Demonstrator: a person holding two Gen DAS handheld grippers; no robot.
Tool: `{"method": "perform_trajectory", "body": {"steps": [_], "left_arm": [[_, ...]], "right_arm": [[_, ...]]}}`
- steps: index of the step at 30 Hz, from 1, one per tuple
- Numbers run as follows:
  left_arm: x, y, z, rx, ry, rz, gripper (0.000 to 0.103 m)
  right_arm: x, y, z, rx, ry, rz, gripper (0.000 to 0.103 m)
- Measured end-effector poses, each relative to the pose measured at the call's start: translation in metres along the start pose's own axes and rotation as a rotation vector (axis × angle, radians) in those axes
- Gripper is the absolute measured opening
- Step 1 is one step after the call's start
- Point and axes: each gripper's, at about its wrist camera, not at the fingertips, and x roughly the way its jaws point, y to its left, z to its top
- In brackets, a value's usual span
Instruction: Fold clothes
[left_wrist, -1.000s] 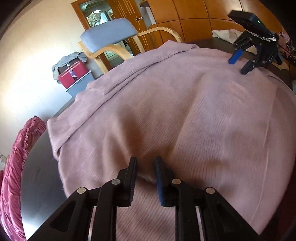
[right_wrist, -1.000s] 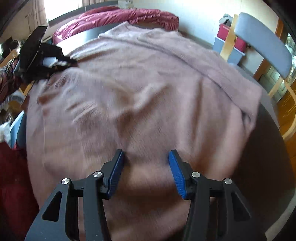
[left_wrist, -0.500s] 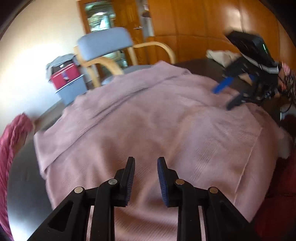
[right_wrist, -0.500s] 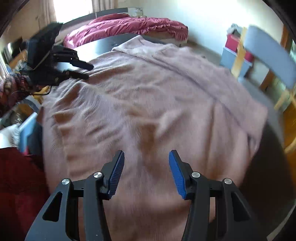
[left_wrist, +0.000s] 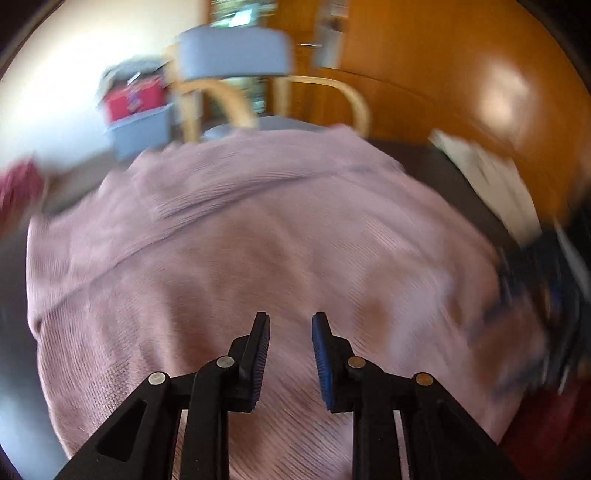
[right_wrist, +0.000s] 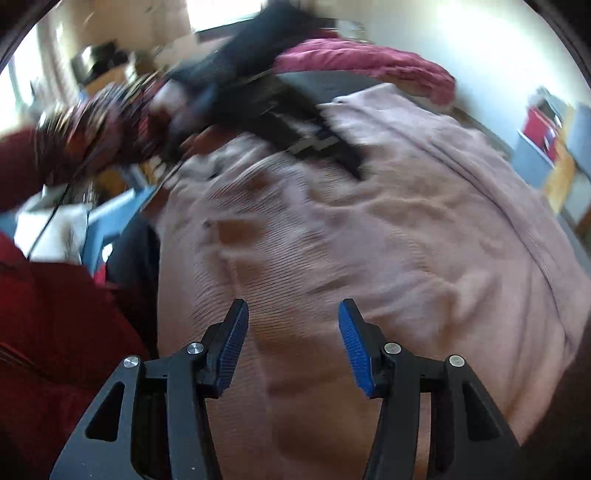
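Observation:
A large pink knitted garment (left_wrist: 258, 240) lies spread over a dark table, with a folded band along its far edge. My left gripper (left_wrist: 290, 325) hangs open above its near part, nothing between the fingers. My right gripper (right_wrist: 293, 314) is open wider, also above the garment (right_wrist: 388, 240) and holding nothing. The left gripper (right_wrist: 347, 155) shows as a dark blurred shape over the garment's far left in the right wrist view. In the left wrist view the right gripper (left_wrist: 517, 310) is a blur at the right edge.
A grey-blue chair with wooden arms (left_wrist: 236, 55) stands beyond the table. A red box on a grey bin (left_wrist: 136, 110) sits by the wall. White cloth (left_wrist: 491, 177) lies at the far right. A dark red quilt (right_wrist: 362, 62) lies behind, and a red sleeve (right_wrist: 55, 332) is at the left.
Both grippers have pulled back and up from the garment and swung round. The left gripper's fingers have opened a little wider. The garment lies flat as before.

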Motion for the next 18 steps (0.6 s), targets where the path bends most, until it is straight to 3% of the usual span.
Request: {"method": "perform_trajectory", "body": {"steps": [3,5,6,8,12,18], "left_arm": [[0.012,0.017,0.007,-0.076,0.016,0.011,0.023],[0.019,0.017,0.011,-0.074,0.035,0.015,0.023],[0.023,0.017,0.013,-0.072,0.045,0.016,0.023],[0.031,0.014,0.015,-0.044,0.067,0.032,0.023],[0.037,0.007,0.012,0.006,0.056,0.057,0.023],[0.04,0.009,0.016,-0.008,0.061,0.044,0.023]], "right_arm": [[0.009,0.01,0.001,-0.058,0.017,-0.016,0.054],[0.012,0.011,0.002,-0.075,0.023,-0.025,0.047],[0.014,0.011,0.003,-0.084,0.025,-0.03,0.037],[0.017,0.011,0.004,-0.102,0.03,-0.04,0.033],[0.023,0.012,0.007,-0.129,0.041,-0.045,0.009],[0.011,-0.008,0.005,-0.009,0.027,0.1,0.008]]}}
